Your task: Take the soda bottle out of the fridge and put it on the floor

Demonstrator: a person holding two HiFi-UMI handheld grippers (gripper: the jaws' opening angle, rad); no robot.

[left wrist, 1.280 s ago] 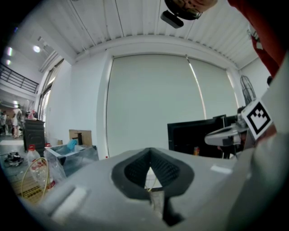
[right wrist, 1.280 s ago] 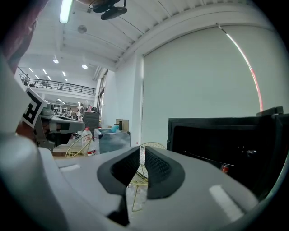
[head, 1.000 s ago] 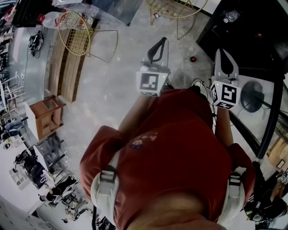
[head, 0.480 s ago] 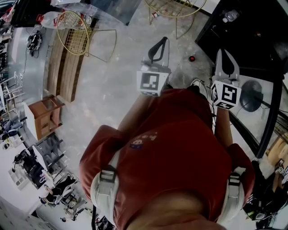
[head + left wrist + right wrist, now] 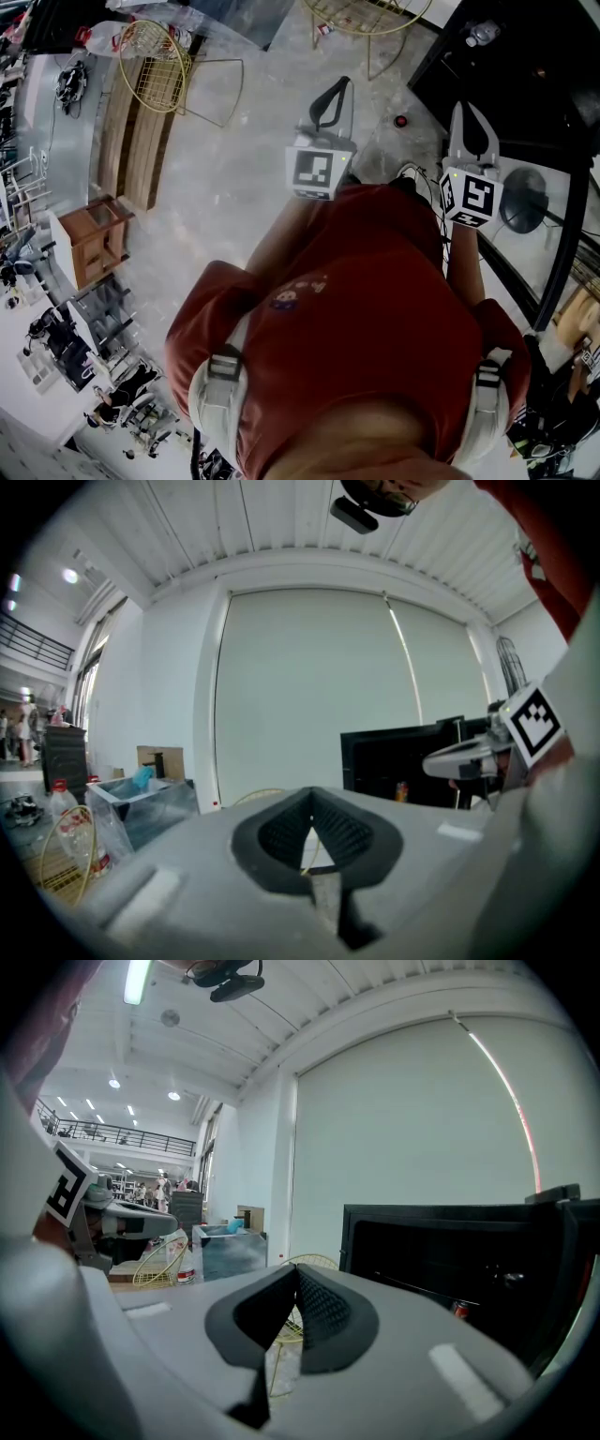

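The black fridge (image 5: 525, 56) stands at the upper right of the head view, its dark inside facing me. A small red-and-orange container (image 5: 401, 791) shows low inside it, and the same red thing (image 5: 459, 1309) appears in the right gripper view; whether it is the soda bottle I cannot tell. My left gripper (image 5: 336, 86) is held out over the pale floor, left of the fridge, its jaws shut on nothing (image 5: 311, 803). My right gripper (image 5: 467, 111) points at the fridge's front edge, also shut and empty (image 5: 292, 1274).
Gold wire chairs (image 5: 159, 66) stand at the back left, another (image 5: 366, 14) straight ahead. A small wooden table (image 5: 94, 239) sits at the left. A clear plastic box (image 5: 141, 803) and a red-capped bottle (image 5: 61, 808) are beyond. A round black stand (image 5: 525, 202) lies by my right arm.
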